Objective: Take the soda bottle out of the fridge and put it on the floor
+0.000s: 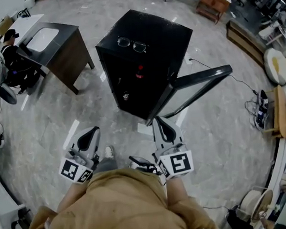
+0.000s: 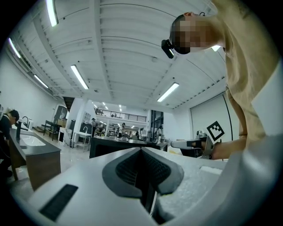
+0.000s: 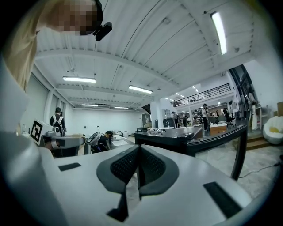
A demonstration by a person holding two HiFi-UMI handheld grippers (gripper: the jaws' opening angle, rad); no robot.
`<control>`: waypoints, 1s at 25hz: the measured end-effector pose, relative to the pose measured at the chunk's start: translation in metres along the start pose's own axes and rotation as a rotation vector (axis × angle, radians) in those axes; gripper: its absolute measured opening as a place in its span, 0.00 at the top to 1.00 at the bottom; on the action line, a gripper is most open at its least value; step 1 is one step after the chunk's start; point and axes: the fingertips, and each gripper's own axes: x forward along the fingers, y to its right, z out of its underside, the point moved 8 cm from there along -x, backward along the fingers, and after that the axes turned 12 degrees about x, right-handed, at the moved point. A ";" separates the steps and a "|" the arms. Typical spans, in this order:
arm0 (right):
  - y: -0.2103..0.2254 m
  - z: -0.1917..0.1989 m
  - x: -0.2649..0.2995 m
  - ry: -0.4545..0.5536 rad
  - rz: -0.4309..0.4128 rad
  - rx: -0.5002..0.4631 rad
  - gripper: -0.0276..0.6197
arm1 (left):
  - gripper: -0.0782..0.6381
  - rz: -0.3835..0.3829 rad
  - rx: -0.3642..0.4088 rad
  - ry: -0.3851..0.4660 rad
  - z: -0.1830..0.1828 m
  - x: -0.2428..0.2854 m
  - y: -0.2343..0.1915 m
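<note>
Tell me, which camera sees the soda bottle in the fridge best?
The head view: the soda bottle shows inside the open fridge. The left gripper view and right gripper view show only the fridge's outside, not the bottle.

A glossy black box-shaped fridge stands at twelve o'clock on the pale grey marbled stone floor. Inside it, the soda bottle shows a red top over a dark body. The left gripper and right gripper are white with dark grey ribbed pads, and each carries a cube of black-and-white square markers. At six o'clock is a person's tan fabric top.
</note>
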 end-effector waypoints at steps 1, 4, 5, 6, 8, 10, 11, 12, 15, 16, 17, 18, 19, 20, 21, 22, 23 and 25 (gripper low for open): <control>-0.002 -0.003 0.004 0.001 0.014 -0.007 0.95 | 0.89 0.010 -0.005 0.004 0.000 0.003 -0.007; -0.013 -0.006 0.012 -0.014 0.047 -0.024 0.95 | 0.89 0.036 0.003 0.024 -0.005 0.008 -0.028; -0.016 -0.008 0.017 -0.011 0.049 -0.034 0.95 | 0.89 0.042 0.012 0.034 -0.006 0.011 -0.036; -0.018 -0.009 0.023 -0.003 0.052 -0.042 0.95 | 0.89 0.046 0.017 0.042 -0.007 0.014 -0.045; -0.020 -0.008 0.032 0.002 0.070 -0.044 0.95 | 0.89 0.049 0.020 0.043 -0.005 0.015 -0.060; -0.022 -0.004 0.040 -0.001 0.093 -0.049 0.95 | 0.89 0.042 0.030 0.030 -0.003 0.012 -0.075; -0.022 -0.003 0.046 -0.001 0.100 -0.053 0.95 | 0.89 0.036 0.031 0.022 -0.001 0.011 -0.083; -0.020 -0.002 0.053 -0.003 0.106 -0.055 0.95 | 0.89 0.031 0.028 0.015 0.002 0.011 -0.091; -0.017 0.010 0.073 -0.032 0.122 -0.056 0.95 | 0.89 0.033 -0.008 -0.014 0.013 0.012 -0.106; -0.016 0.014 0.080 -0.039 0.131 -0.055 0.95 | 0.89 0.044 -0.018 -0.023 0.016 0.013 -0.106; -0.015 0.017 0.086 -0.040 0.141 -0.052 0.95 | 0.89 0.058 -0.021 -0.031 0.019 0.014 -0.105; -0.014 0.021 0.093 -0.041 0.151 -0.049 0.95 | 0.89 0.075 -0.022 -0.035 0.021 0.016 -0.104; -0.013 0.025 0.099 -0.045 0.159 -0.048 0.95 | 0.89 0.093 -0.022 -0.038 0.024 0.019 -0.102; -0.011 0.030 0.106 -0.049 0.164 -0.049 0.95 | 0.89 0.111 -0.024 -0.041 0.028 0.022 -0.101; -0.009 0.034 0.114 -0.053 0.169 -0.053 0.95 | 0.89 0.127 -0.027 -0.044 0.032 0.026 -0.100; -0.006 0.038 0.120 -0.057 0.172 -0.060 0.95 | 0.89 0.142 -0.033 -0.048 0.036 0.029 -0.099; -0.004 0.042 0.126 -0.063 0.177 -0.065 0.95 | 0.89 0.154 -0.041 -0.054 0.041 0.031 -0.098; 0.003 0.050 0.137 -0.077 0.186 -0.068 0.95 | 0.89 0.169 -0.062 -0.064 0.052 0.033 -0.098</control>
